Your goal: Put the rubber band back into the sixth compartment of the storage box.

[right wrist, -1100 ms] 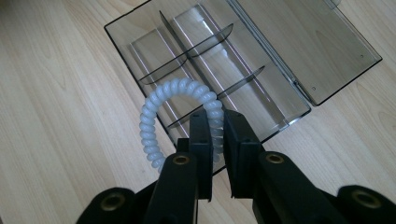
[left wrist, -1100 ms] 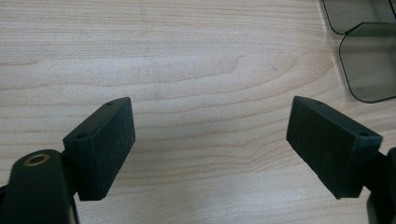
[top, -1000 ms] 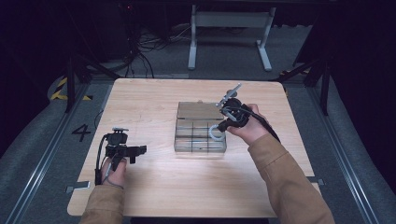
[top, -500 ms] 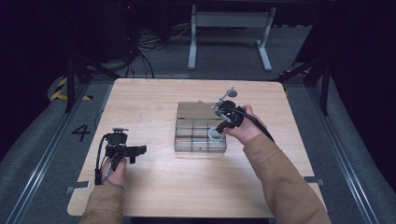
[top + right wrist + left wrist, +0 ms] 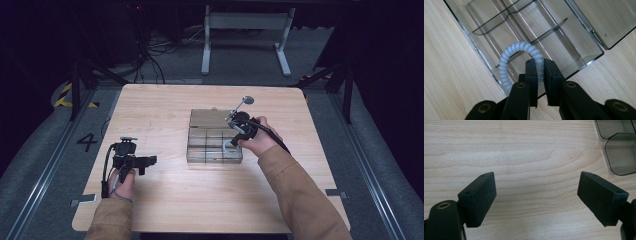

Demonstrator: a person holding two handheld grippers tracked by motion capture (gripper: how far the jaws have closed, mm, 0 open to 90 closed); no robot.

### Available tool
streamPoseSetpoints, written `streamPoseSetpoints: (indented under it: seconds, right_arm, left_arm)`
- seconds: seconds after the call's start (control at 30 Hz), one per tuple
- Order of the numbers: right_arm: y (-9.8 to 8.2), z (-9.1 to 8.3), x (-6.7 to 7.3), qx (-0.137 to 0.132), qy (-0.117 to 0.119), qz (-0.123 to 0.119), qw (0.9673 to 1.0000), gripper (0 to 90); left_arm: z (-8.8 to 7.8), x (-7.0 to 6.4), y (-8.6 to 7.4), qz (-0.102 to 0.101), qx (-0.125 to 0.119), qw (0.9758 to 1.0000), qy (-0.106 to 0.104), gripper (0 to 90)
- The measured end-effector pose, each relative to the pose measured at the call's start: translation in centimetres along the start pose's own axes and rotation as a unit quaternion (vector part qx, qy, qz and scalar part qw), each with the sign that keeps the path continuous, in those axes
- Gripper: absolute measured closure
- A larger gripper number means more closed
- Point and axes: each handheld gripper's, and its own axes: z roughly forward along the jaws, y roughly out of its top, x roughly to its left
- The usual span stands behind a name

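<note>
- At the middle of the table [image 5: 165, 107], slightly toward its right edge, sits the clear divided box [image 5: 214, 137], lid laid open at the far side so the compartments can be loaded from above.
- Right gripper [image 5: 540, 67]: jaws pinched narrow on the white coil hair tie [image 5: 510, 56], which arcs over the box's near-right corner compartment, likely for dropping in.
- Left gripper [image 5: 536, 192]: jaws wide, empty, parked near the table's left edge.

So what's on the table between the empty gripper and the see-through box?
Nothing: in the high view, bare wooden table lies between the left gripper and the clear compartment box.
</note>
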Motion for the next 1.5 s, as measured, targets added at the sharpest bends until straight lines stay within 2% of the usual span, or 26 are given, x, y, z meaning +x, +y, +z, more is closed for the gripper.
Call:
streamPoseSetpoints:
  seconds: [0.97,1.13,1.5]
  right_arm:
    - [0.0,2.4,0.1,0.043,-0.014,-0.004,0.9990,82.5]
    - [0.0,2.8,0.2,0.051,-0.018,-0.015,0.9984,82.5]
    - [0.0,3.3,0.4,0.064,-0.021,-0.015,0.9976,82.4]
  left_arm:
    - [0.0,0.0,0.0,-0.001,0.000,1.0000,0.000,16.1]
    - [0.0,0.0,0.0,0.000,0.000,1.0000,0.000,16.1]
    - [0.0,-0.1,0.0,-0.003,-0.001,1.0000,0.000,16.1]
